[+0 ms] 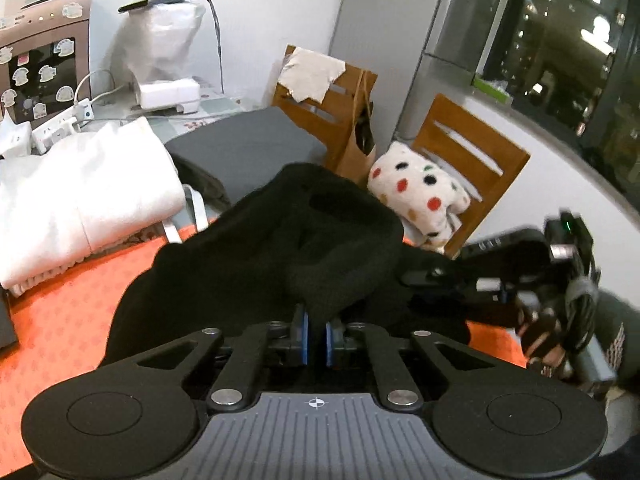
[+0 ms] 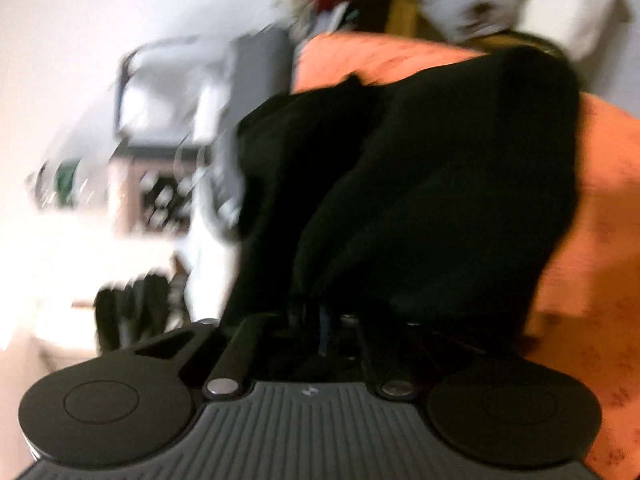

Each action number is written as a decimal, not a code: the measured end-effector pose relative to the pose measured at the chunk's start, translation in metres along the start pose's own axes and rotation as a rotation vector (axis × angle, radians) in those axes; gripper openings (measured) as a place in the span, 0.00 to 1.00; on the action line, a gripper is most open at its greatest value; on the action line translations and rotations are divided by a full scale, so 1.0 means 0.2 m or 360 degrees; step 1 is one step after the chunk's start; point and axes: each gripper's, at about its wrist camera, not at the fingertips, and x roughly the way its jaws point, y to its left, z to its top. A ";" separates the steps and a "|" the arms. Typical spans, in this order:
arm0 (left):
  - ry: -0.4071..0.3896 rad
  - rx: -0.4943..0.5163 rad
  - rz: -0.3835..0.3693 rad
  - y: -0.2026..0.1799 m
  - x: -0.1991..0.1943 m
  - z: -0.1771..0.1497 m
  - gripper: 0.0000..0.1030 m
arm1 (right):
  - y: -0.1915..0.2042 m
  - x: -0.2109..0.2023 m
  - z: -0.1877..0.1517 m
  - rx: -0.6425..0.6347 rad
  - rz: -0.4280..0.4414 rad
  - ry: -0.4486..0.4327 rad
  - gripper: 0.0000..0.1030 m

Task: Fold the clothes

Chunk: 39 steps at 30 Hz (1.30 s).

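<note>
Both grippers pinch the black garment (image 1: 280, 240) above the orange tablecloth (image 1: 72, 312): left gripper (image 1: 318, 338) and right gripper (image 2: 320, 332), jaws pressed onto fabric.

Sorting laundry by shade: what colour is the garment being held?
Black garment; clearest in the left wrist view.

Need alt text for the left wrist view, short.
The left gripper is shut on a fold of a black garment lifted over an orange tablecloth. The right gripper reaches into the same garment at right; folded white clothes and a polka-dot cushion on a wooden chair lie behind.
</note>
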 end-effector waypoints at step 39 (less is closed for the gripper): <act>0.0132 -0.0221 0.0325 -0.65 0.24 -0.28 0.60 | -0.06 -0.39 0.71 -0.1318 -0.0066 0.0249 0.51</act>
